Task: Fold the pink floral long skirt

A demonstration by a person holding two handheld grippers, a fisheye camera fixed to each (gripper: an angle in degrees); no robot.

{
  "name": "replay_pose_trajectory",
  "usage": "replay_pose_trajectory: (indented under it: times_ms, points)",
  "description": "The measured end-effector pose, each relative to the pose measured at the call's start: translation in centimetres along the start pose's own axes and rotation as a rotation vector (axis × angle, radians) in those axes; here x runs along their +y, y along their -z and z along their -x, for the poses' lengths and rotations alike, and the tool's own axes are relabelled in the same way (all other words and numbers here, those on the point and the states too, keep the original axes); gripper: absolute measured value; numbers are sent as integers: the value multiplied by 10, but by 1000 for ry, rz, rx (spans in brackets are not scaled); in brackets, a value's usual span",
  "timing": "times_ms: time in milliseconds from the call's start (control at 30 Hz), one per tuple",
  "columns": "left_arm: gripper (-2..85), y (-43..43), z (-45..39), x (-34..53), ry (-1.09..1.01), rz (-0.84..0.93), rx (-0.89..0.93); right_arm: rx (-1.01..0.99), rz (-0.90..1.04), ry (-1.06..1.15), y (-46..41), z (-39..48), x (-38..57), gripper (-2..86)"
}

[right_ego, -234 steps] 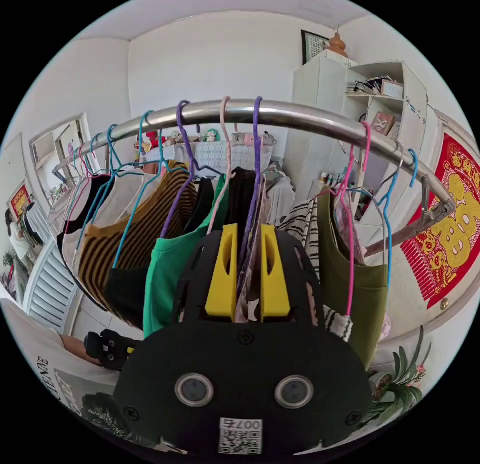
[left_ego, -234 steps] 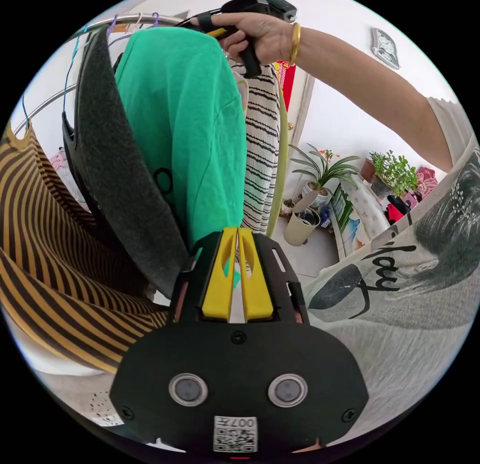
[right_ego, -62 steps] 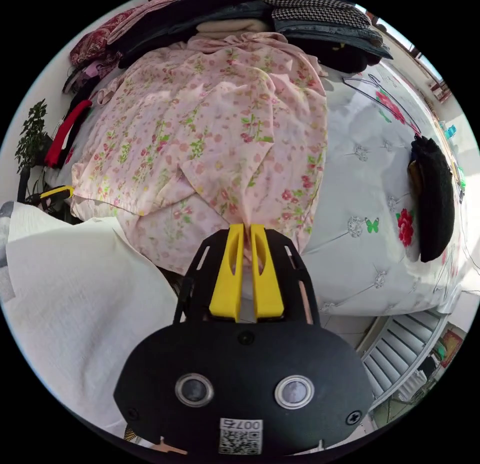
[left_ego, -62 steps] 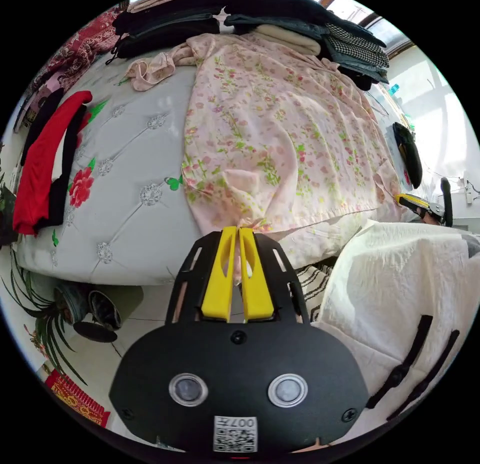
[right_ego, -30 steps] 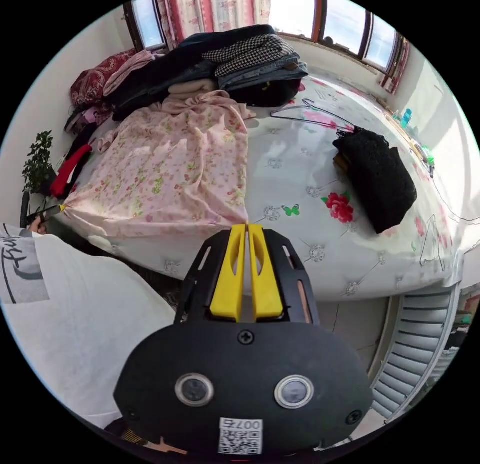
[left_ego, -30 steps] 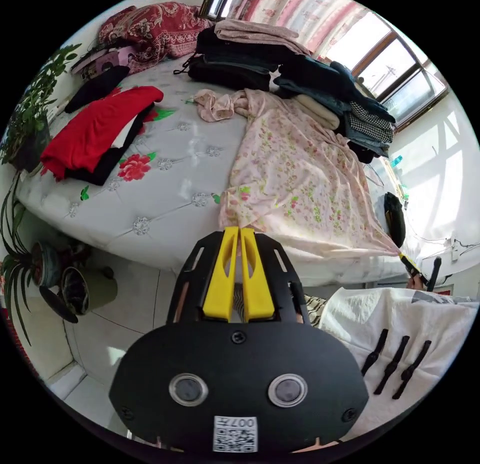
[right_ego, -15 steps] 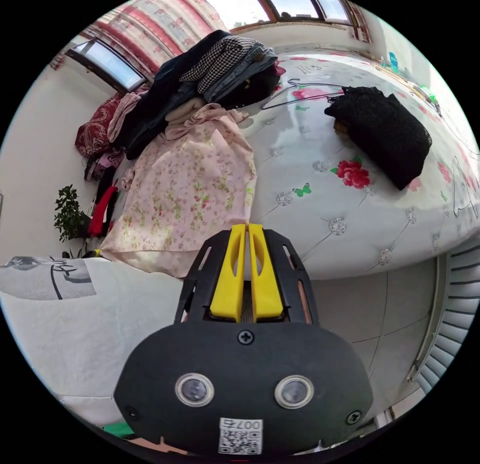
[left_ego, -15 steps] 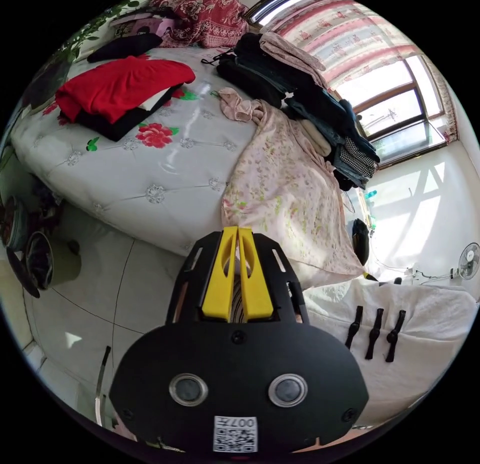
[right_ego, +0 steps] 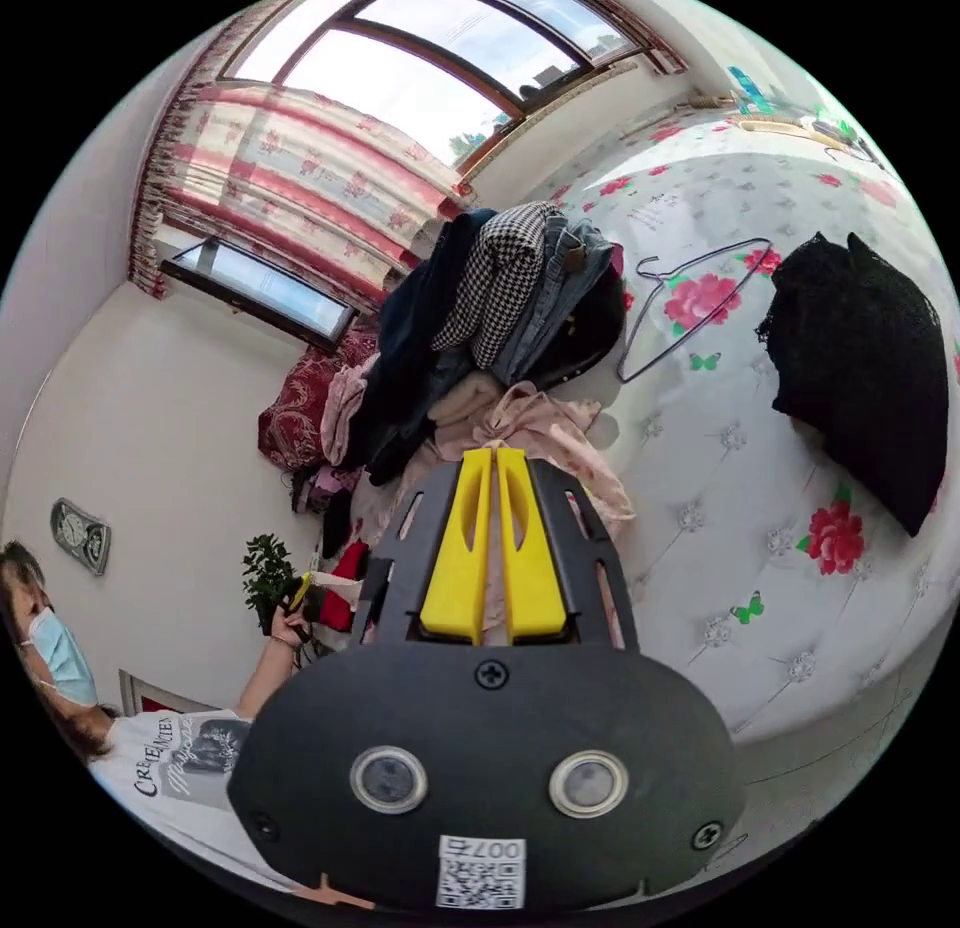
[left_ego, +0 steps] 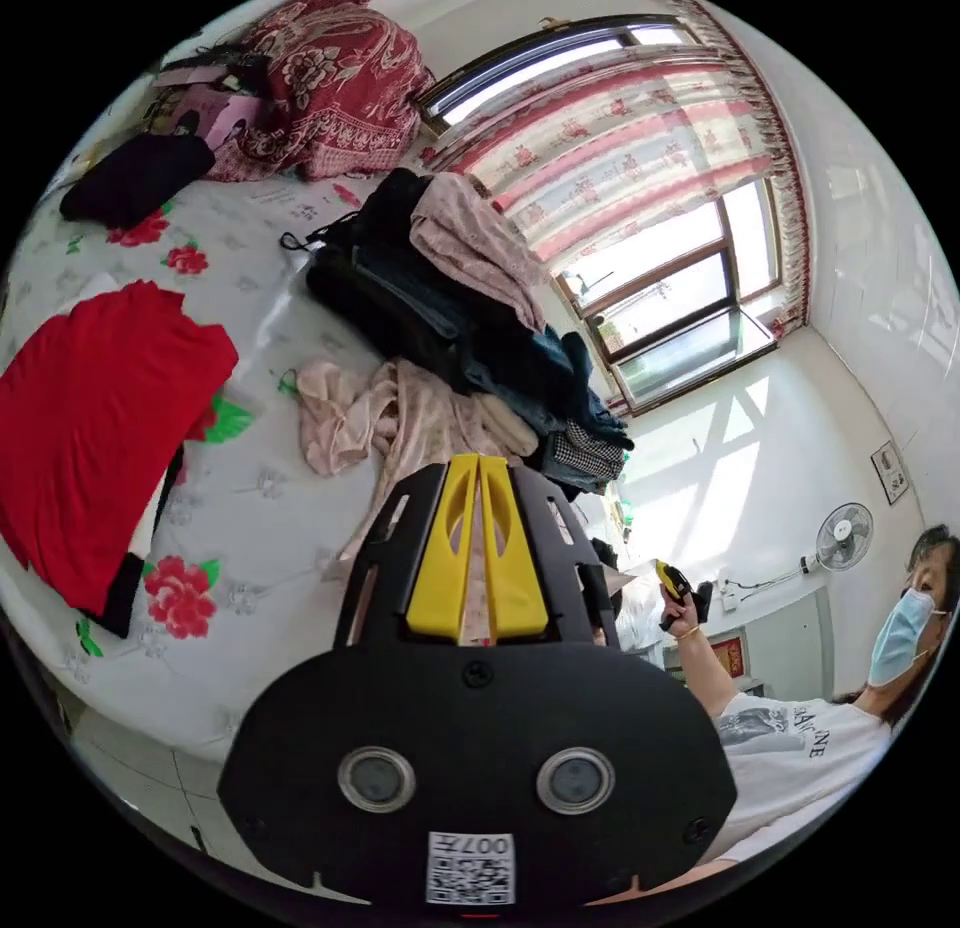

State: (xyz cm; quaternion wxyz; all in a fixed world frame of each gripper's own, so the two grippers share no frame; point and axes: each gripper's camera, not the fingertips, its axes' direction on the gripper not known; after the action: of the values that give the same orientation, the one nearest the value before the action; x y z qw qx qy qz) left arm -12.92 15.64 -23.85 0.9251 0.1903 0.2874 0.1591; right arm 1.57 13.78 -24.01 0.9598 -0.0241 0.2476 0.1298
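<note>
The pink floral skirt lies on the white flowered bed, its bunched waist against a pile of folded clothes. My left gripper is shut on the skirt's hem, and pink cloth shows between its yellow jaws. In the right gripper view the skirt runs from the pile toward my right gripper, also shut on the hem. Each gripper is held up in a hand at the other view's edge: the right gripper and the left gripper.
A tall pile of dark folded clothes stands behind the skirt. A red garment lies on the bed to one side; a black garment and a wire hanger lie on the other. A fan and a plant stand by the walls.
Both grippers have risen with the hem still in them, lifting the skirt's lower part off the bed. Both views have tilted up toward the window, and the person's head now shows.
</note>
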Motion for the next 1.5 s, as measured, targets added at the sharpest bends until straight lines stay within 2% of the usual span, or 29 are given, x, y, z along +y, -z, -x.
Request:
replay_pose_trajectory:
  times_ms: [100,233,367,533,733,900,1033,1200,1433,1500]
  points:
    - [-10,37,-67,-65,-158,-124,112,-121,-186,123,44,69,-38,-3]
    - [-10,101,-139,-84,-366,-234,169,-192,-344,309,111,135,-37,-3]
    - [-10,175,-184,-37,-505,-319,205,-247,-429,460,178,156,5,-2]
    - [-10,229,-200,52,-560,-323,155,-244,-390,527,219,133,65,-3]
    - [-10,247,-164,154,-424,-289,121,-311,-314,383,229,61,140,-3]
    - [-10,221,-100,209,-206,-212,80,-202,-156,182,192,2,181,-3]
    - [-10,185,-54,218,-49,-134,50,-125,-61,100,157,-24,187,-3]
    - [-10,122,-9,188,93,-36,15,-18,73,26,96,-42,156,-3]
    - [-9,56,19,90,141,-44,52,13,53,11,31,-29,75,-2]
    - [-9,28,30,51,165,-20,34,74,70,30,-2,-18,39,-2]
